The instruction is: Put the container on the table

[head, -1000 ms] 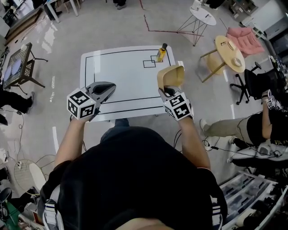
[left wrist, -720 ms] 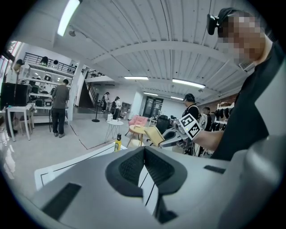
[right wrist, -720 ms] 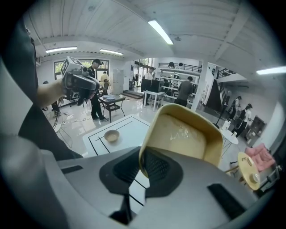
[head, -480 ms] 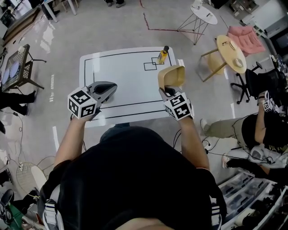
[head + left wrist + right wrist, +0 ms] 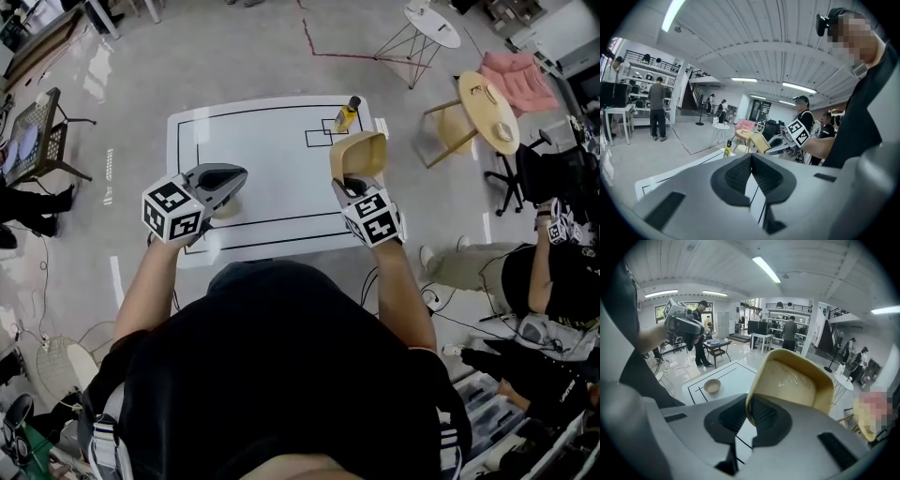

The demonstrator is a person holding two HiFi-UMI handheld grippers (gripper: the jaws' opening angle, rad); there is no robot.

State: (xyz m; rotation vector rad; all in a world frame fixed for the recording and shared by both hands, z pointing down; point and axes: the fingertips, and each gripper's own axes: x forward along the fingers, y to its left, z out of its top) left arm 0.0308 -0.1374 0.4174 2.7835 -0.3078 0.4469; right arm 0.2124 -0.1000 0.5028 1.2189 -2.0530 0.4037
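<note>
The container (image 5: pixel 356 155) is held in the air over the right edge of the table (image 5: pixel 272 159), not yet set down. Its rim is pinched between the jaws of the right gripper (image 5: pixel 349 187). It is seen as a tan, rounded-square tub, tipped up on edge (apparently empty). Levelling and lowering onto bare tabletop is judged to be called for next, clear of the bottle (image 5: pixel 348 113) and small bowl (image 5: pixel 712 386). The left gripper (image 5: pixel 225 176) is closed on nothing.
</note>
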